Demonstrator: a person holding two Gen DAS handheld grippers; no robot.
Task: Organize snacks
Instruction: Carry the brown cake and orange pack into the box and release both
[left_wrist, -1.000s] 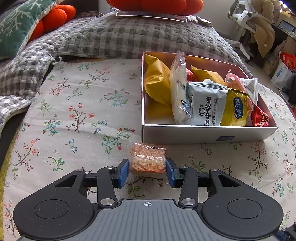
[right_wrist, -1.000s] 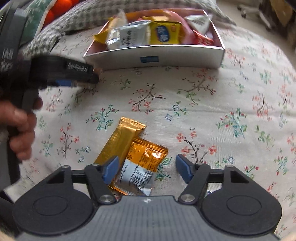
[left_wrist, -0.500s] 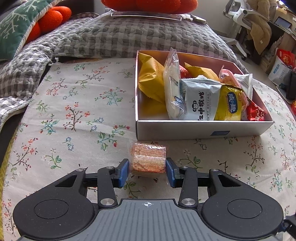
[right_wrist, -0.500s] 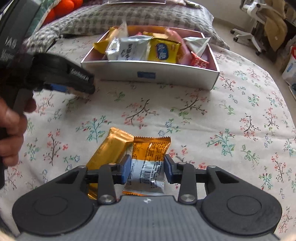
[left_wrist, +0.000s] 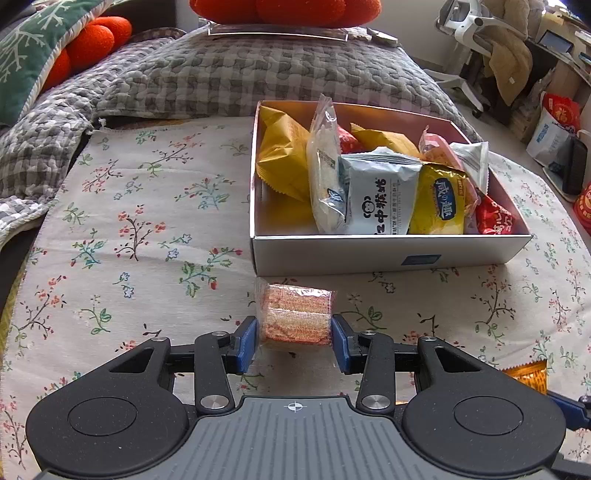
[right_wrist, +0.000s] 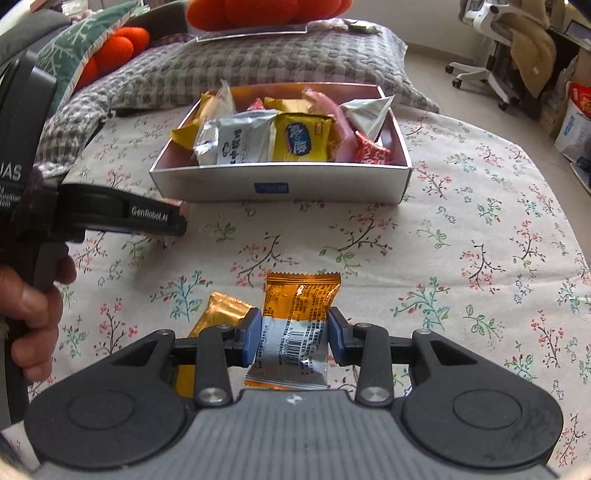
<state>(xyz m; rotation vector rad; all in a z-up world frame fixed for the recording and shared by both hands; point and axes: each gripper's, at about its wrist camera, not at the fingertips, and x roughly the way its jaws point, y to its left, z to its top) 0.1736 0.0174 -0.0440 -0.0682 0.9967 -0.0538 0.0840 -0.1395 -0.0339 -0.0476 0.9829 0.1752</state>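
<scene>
Both grippers are loaded, so the step in hand looks like the carry to the box; the next move calls for lifting each packet over the near wall and letting go where there is room. The surface, a bed or low counter under a cream floral-print cloth (left_wrist: 155, 206), I cannot tell which, carries the shallow white cardboard box (left_wrist: 388, 253) at about one o'clock from the left gripper and twelve o'clock from the right; it is packed toward its right side, with bare floor showing at its left end, the likelier drop spot. The right gripper (right_wrist: 295, 341) has its blue fingers (right_wrist: 250, 339) pinching an orange foil packet with a white barcode panel (right_wrist: 297, 325), crinkled and glossy; a gold foil bar (right_wrist: 218, 314) lies just beside it at nine o'clock. The left gripper (left_wrist: 294, 343) has its fingers clamped on a small clear-wrapped orange-speckled snack block (left_wrist: 297, 314), squat and firm-looking, near the box's front wall.
</scene>
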